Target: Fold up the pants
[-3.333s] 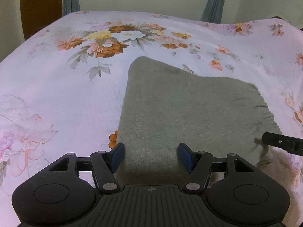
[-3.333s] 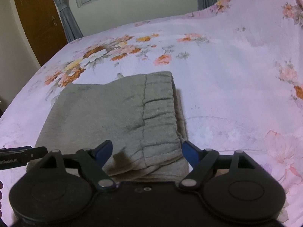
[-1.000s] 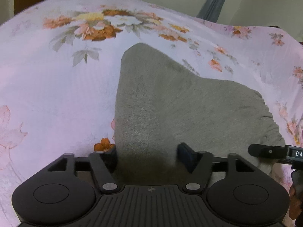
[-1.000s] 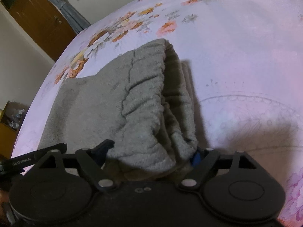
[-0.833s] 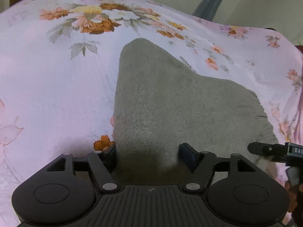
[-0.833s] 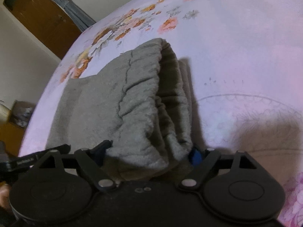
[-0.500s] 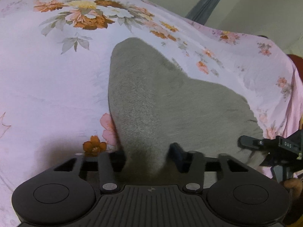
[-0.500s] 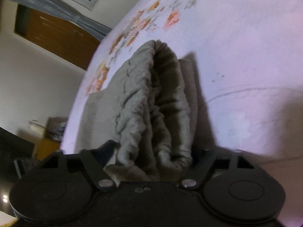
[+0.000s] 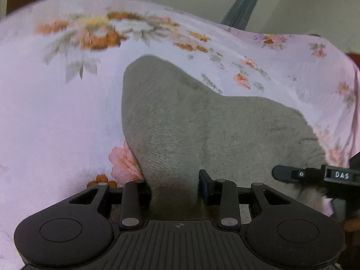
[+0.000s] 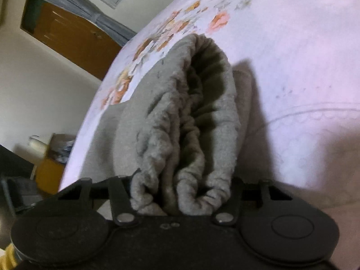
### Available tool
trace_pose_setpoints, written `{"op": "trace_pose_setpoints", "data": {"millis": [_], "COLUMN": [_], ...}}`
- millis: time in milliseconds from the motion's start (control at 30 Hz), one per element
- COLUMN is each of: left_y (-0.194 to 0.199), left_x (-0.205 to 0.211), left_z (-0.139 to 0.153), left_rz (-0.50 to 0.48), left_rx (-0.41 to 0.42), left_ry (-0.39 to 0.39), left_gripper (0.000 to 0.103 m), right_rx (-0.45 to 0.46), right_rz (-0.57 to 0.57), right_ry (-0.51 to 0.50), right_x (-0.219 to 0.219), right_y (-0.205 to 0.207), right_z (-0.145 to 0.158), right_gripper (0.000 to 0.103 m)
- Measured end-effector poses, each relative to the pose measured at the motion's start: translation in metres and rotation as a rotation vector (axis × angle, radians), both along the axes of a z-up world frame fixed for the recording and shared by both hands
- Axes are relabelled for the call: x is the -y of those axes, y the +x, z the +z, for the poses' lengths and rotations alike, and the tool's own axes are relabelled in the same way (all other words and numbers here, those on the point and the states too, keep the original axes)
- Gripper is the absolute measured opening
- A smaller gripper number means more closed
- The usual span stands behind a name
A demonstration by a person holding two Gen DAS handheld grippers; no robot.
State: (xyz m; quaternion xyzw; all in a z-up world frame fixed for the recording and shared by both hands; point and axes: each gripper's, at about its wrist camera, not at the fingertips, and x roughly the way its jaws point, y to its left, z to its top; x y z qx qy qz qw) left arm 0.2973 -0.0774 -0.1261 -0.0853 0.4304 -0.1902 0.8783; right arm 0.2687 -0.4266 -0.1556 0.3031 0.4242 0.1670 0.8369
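Folded grey fleece pants (image 9: pixel 202 121) lie on a bed covered by a pink sheet printed with orange flowers (image 9: pixel 56 112). In the left wrist view the folded bundle's long axis runs from about 10 o'clock, where a rounded corner points toward the flower cluster, down to 4 o'clock, where the gathered waistband end lies. The left gripper (image 9: pixel 174 187), its jaws having just been closing, pinches the near edge of the cloth at 6 o'clock between narrowly set black fingers (image 9: pixel 205 186), and the fabric rises into them in a ridge. The right gripper (image 10: pixel 180 199), its jaws also just closing, clamps the bunched elastic waistband (image 10: pixel 186 153), which fills the gap between its fingers and stands up in folds, its opening facing 12 o'clock. A brown wooden door (image 10: pixel 74 38) stands at 10 o'clock.
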Motion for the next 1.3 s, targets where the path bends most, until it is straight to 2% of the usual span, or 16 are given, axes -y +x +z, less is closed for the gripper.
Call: {"op": "trace_pose_setpoints", "data": {"millis": [33, 167, 367, 533, 700, 933, 1100, 1200, 1233, 1267, 1300], "left_y": [-0.003, -0.011, -0.008, 0.013, 0.049, 0.101, 0.124, 0.132, 0.133, 0.133, 0.132], "left_x": [0.000, -0.005, -0.008, -0.014, -0.003, 0.025, 0.044, 0.052, 0.054, 0.053, 0.050], "left_z": [0.004, 0.024, 0.067, 0.098, 0.113, 0.094, 0.062, 0.036, 0.025, 0.018, 0.012], "left_rz": [0.005, 0.024, 0.040, 0.062, 0.059, 0.069, 0.047, 0.036, 0.029, 0.032, 0.037], "left_rx": [0.015, 0.058, 0.132, 0.201, 0.265, 0.269, 0.249, 0.210, 0.192, 0.180, 0.165], "left_ry": [0.006, -0.024, -0.101, -0.120, -0.079, -0.018, 0.060, 0.139, 0.184, 0.203, 0.205], "left_gripper": [0.033, 0.030, 0.028, 0.028, 0.028, 0.028, 0.028, 0.028, 0.035, 0.044, 0.048], "right_rx": [0.013, 0.078, 0.179, 0.255, 0.288, 0.266, 0.200, 0.129, 0.102, 0.085, 0.080], "right_rz": [-0.007, -0.034, 0.002, 0.009, 0.005, -0.027, -0.059, -0.109, -0.130, -0.154, -0.169], "right_ry": [-0.012, 0.072, 0.114, 0.125, 0.105, 0.054, 0.022, -0.018, -0.021, -0.028, -0.032], "right_x": [-0.004, -0.007, -0.012, -0.012, -0.010, 0.002, 0.013, 0.019, 0.022, 0.024, 0.026], "right_y": [-0.004, -0.016, -0.017, 0.008, 0.046, 0.099, 0.121, 0.125, 0.125, 0.122, 0.118], "right_z": [0.005, 0.026, 0.071, 0.107, 0.124, 0.104, 0.069, 0.042, 0.033, 0.025, 0.020], "right_gripper": [0.051, 0.049, 0.049, 0.048, 0.048, 0.048, 0.049, 0.053, 0.060, 0.065, 0.068]}}
